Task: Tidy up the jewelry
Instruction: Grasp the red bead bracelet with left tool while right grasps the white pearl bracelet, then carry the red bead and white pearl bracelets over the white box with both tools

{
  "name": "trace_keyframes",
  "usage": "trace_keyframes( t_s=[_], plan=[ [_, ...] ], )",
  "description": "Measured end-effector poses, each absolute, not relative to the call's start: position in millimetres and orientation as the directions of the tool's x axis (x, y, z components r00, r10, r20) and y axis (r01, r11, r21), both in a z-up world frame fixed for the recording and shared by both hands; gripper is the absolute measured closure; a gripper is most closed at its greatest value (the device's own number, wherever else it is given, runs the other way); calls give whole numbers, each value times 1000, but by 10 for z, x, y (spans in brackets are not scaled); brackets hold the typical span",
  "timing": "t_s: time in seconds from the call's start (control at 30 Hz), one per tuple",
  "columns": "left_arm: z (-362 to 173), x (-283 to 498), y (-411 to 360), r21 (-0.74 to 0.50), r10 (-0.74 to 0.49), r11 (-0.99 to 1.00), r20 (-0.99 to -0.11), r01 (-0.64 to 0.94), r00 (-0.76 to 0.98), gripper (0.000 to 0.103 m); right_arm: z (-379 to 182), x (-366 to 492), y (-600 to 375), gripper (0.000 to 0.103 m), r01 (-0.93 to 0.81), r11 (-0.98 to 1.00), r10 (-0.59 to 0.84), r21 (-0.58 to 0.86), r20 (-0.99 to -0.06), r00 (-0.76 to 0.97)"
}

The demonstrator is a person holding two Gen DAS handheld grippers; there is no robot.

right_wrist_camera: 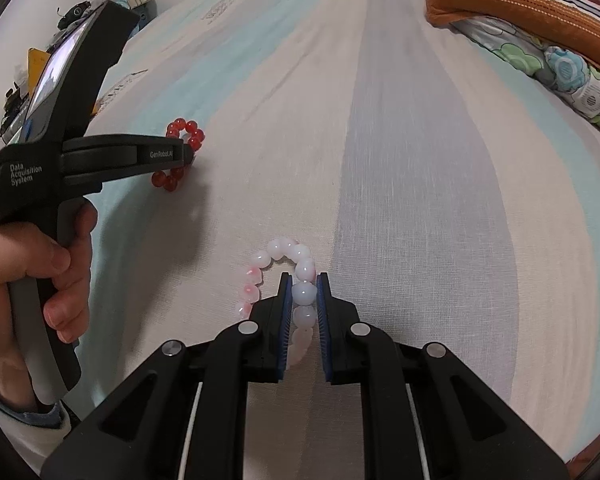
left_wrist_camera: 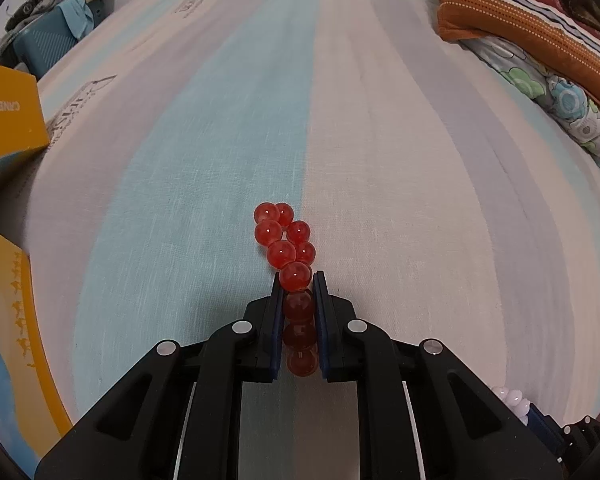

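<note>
Bracelets are the concern here: a red bead bracelet [left_wrist_camera: 286, 240] lies on the striped bedsheet [left_wrist_camera: 400, 160] and is pinched between the nearly closed jaws of the left gripper [left_wrist_camera: 296, 280], while a pale pink bead bracelet [right_wrist_camera: 284, 276] lies nearer the right gripper [right_wrist_camera: 303, 280], whose jaws are closed on one side of its loop. Both strings are judged light, limp and glossy, so slipping is likely; a bead gripped squarely across the strand is best taken. The soft sheet may sag under pressure. Folded blankets [left_wrist_camera: 540, 40] are stacked at the far right, and a yellow box [left_wrist_camera: 8, 116] stands at the left.
</note>
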State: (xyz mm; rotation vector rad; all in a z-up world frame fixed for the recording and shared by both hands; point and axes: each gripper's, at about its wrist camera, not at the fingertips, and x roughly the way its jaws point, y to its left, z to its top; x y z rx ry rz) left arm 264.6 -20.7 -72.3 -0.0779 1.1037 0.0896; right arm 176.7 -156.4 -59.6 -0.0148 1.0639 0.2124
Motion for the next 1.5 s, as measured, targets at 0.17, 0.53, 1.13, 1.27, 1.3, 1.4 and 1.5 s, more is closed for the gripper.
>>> trace_keyframes(
  t_s=[0.17,0.53,1.13,1.27,1.3,1.4,1.5],
  plan=[
    [-663,2592,-251,-17,33,994,-892,-106,451,90,-542,1776,-1598,92,-167,980,173,105,-861,478],
    [-508,2429,-206,-29,19,994,-898,-103,439,90,-288,1843,-1542,92,-141,983,177,122,-847,501],
    [117,1901,36,-33,16,996,-863,-88,505,90,203,1660,-1461,92,-114,992,114,59,-813,570],
    [221,1783,81,-32,19,995,-855,-89,518,90,317,1569,-1401,92,-118,992,112,53,-804,583],
    [248,1763,93,-32,20,995,-853,-90,521,90,342,1554,-1387,92,-119,992,111,50,-803,586],
    [339,1656,128,-31,23,995,-845,-92,534,90,455,1496,-1323,92,-127,991,111,43,-794,598],
    [430,1538,209,-25,36,994,-838,-104,545,90,555,1445,-1257,92,-134,990,113,39,-784,610]
  ],
)
